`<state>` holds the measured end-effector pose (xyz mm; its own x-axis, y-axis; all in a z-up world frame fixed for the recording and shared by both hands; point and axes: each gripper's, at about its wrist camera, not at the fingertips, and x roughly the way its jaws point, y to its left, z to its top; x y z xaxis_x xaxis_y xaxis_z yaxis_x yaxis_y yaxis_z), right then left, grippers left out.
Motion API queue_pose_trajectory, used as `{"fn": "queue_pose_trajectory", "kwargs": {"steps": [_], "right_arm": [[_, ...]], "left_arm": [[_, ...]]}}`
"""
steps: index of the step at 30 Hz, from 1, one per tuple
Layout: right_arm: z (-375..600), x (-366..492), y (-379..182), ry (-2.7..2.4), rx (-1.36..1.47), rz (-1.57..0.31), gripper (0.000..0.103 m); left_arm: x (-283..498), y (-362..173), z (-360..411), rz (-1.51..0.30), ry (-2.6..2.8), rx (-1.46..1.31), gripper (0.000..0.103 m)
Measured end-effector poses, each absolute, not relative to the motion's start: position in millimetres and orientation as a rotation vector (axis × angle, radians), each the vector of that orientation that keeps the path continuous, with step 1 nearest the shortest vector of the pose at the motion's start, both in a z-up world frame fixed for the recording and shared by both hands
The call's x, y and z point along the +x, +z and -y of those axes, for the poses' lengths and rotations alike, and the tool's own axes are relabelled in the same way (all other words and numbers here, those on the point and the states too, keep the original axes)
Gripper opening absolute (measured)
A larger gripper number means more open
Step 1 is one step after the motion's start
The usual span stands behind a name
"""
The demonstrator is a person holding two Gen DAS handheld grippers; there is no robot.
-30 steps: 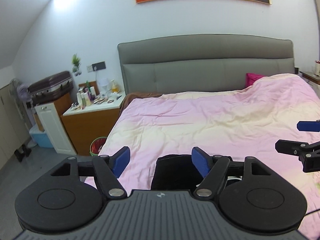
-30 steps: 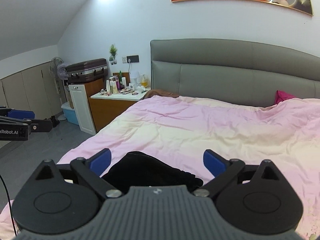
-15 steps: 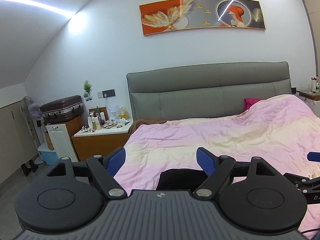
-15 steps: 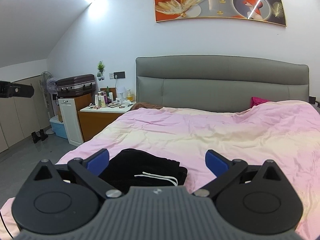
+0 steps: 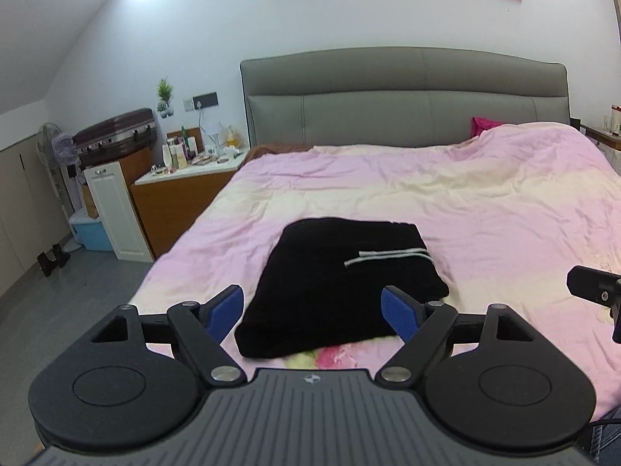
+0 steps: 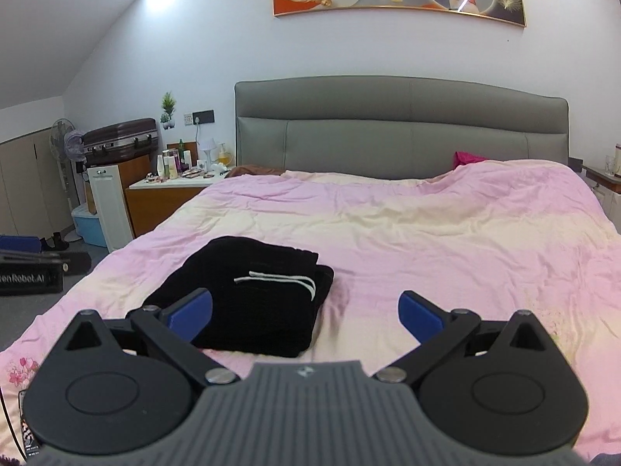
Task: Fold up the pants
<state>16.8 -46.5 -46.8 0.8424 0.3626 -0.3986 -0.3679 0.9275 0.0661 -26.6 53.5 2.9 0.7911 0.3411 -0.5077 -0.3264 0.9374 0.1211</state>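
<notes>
We see one pair of black pants [image 5: 341,283] that lies on the bed [image 5: 485,209], near its foot end and on its left half. The pants make a compact, roughly square pack, with the white drawstring [image 5: 388,258] lying on top. We judge that the folding itself is finished, or almost finished, and that the step in hand is the check of the result.

Our left hand-held gripper [image 5: 312,312] hangs above the near edge of the pants with its two blue pads spread wide, and it holds nothing. Our right hand-held gripper [image 6: 304,312] is also spread wide and empty; it hangs just to the right of the pack, over the pink cover.

The near edge of the pack looks a little uneven, but the view there is blurred, so we cannot be sure. If it is loose, the next move calls for a light press or a small pull at that edge.

We count one pair of pants, one drawstring with two ends showing, and two hand-held grippers.
</notes>
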Motion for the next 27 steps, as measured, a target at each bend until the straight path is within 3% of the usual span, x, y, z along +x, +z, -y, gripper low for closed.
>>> {"fn": "queue_pose_trajectory", "kwargs": {"steps": [10,27], "right_arm": [[42.1,35.7,-67.6,0.374,0.017,-0.518,0.098],[44.5,30.7,-63.3,0.368,0.016,-0.506,0.098]], "left_arm": [[-21.0,-19.9,-41.7,-0.628,0.345,0.018,0.094],[-20.4,-14.2,-47.2,-0.633,0.349,0.000,0.094]]}}
